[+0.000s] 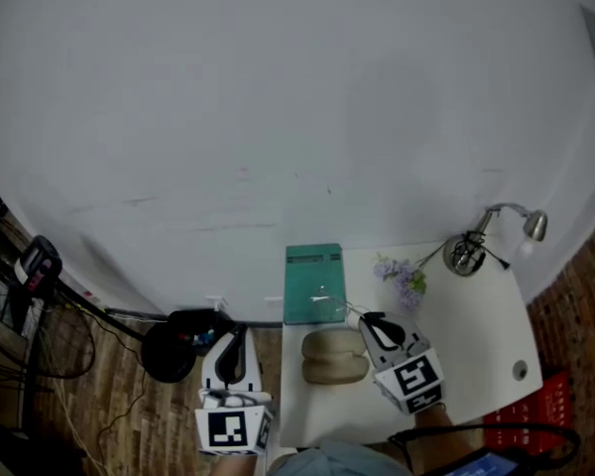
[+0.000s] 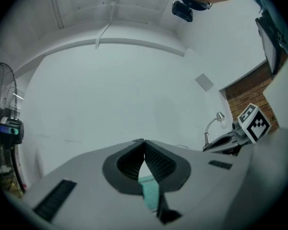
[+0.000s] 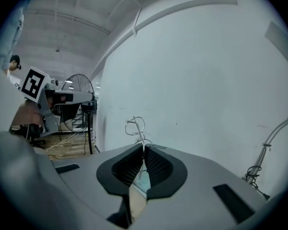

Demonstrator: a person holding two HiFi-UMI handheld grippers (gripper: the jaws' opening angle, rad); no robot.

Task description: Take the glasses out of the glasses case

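In the right gripper view, thin wire-framed glasses (image 3: 136, 127) stick up from between the tips of my right gripper (image 3: 143, 149), which is shut on them. In the head view the glasses (image 1: 327, 298) show only faintly, ahead of the right gripper (image 1: 360, 317) and over a teal pad (image 1: 314, 284). The beige glasses case (image 1: 334, 355) lies on the white table (image 1: 476, 335), just left of and below that gripper. My left gripper (image 1: 236, 333) hangs off the table's left edge. Its jaws (image 2: 144, 141) are shut tip to tip with nothing between them.
At the table's far right stands a chrome desk lamp (image 1: 496, 231), with a sprig of lilac flowers (image 1: 402, 278) beside it. A black fan (image 1: 174, 345) and cables sit on the wooden floor at left. A red basket (image 1: 526, 415) is at the lower right. A white wall is ahead.
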